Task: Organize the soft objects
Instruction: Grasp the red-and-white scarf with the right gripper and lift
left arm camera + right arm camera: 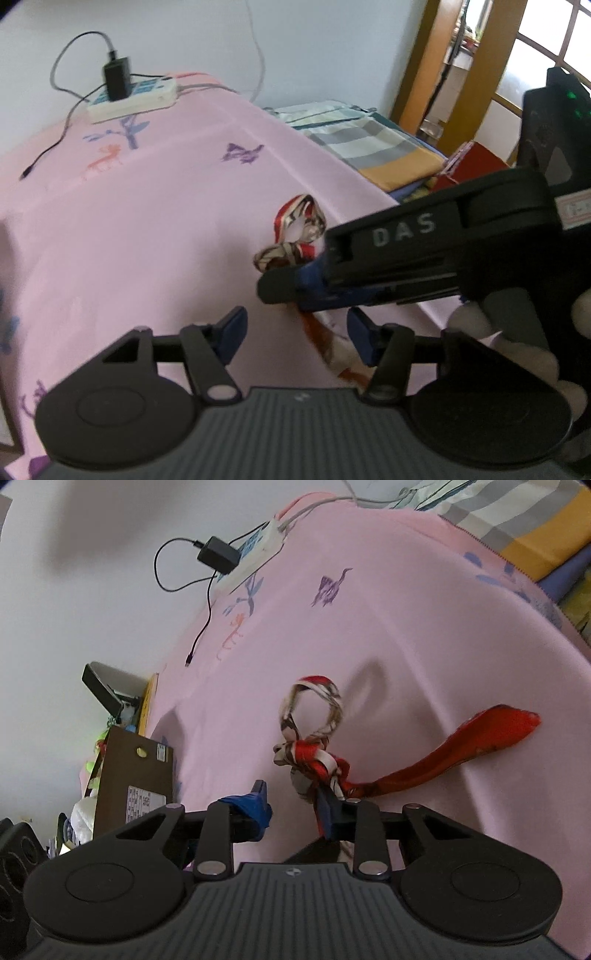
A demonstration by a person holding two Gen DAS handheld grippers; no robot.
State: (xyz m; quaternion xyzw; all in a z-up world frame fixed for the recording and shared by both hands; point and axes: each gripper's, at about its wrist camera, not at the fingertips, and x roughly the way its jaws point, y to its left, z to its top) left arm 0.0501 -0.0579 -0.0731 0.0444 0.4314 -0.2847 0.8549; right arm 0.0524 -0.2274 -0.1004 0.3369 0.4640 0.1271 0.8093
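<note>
The right gripper (291,286) was clamped on the knotted scarf (314,753) on the pink cloth (147,221); the left gripper (295,330) stood apart around its tail.

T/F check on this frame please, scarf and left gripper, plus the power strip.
1. The scarf is knotted with a loop above the knot. True.
2. The scarf lies on a green cloth. False: it lies on a pink cloth.
3. A black charger is plugged into the power strip. True.
4. The left gripper is clamped shut on the scarf. False: its jaws stand apart, and the pads do not press on the scarf.
</note>
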